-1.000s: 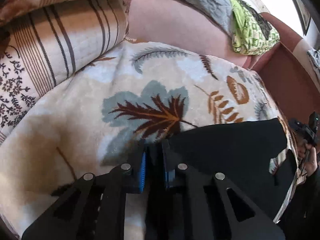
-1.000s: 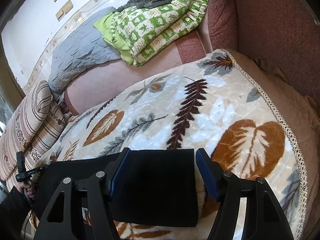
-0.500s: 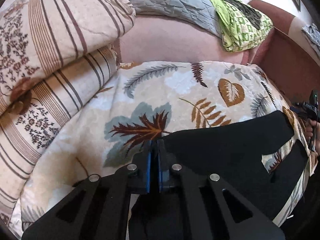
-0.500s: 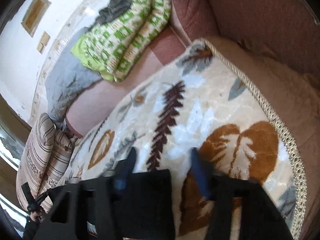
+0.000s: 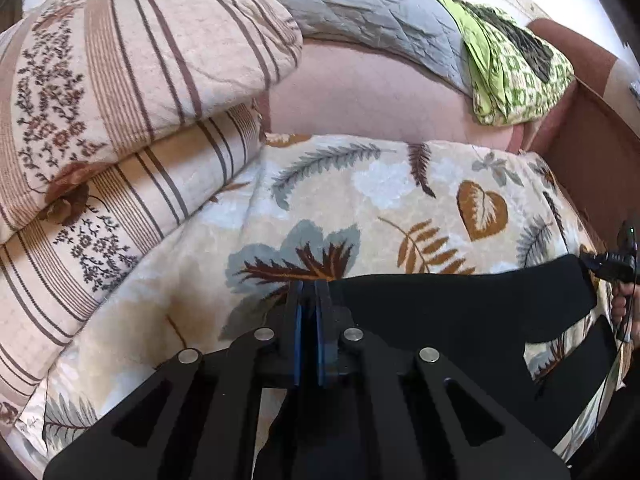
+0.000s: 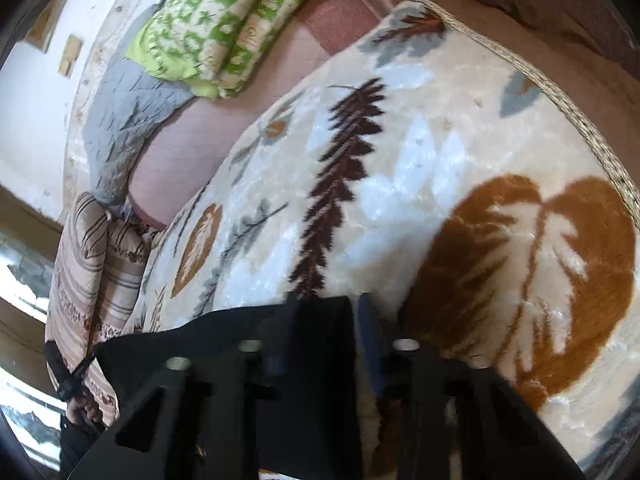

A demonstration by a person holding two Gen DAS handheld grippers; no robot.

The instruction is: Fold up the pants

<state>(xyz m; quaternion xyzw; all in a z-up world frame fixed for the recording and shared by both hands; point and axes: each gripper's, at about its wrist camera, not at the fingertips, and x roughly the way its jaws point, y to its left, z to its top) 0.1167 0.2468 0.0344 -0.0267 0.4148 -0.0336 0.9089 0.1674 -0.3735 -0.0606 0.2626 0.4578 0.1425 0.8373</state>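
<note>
Left fingers: the blue-padded fingers (image 5: pixel 297 332) of the left gripper (image 5: pixel 307 312) are pressed together on an edge of the black pants (image 5: pixel 460 312); cloth hangs from the pinch below the frame.
Right fingers: blurred in the right wrist view. The right gripper (image 6: pixel 320 316) sits on a corner of the pants (image 6: pixel 320 380) with black cloth filling the gap; the fingers look clamped onto it, one blue pad (image 6: pixel 370 344) showing at the cloth's edge.
Pants: lying across the near part of the bed, on the leaf-print blanket (image 5: pixel 360 184). One leg stretches flat between the two grippers; a second dark panel lies lower right in the left view, apart from the first.
Step in hand (judgement): both ends gripped, ready to lift and carry one edge over for the first fold.
How to do it well: raise both hands together and level, keep light tension so the span does not sag or twist, and lay the edge down square on the part beneath before letting go.
Risk: the plush blanket may drag at the cloth; a thin pinch on one layer may slip.
Surroundings: striped pillows (image 5: pixel 120 120) at left, grey quilt (image 5: pixel 360 12) and green patterned bedding (image 5: pixel 516 80) behind, well apart from the pants.
</note>
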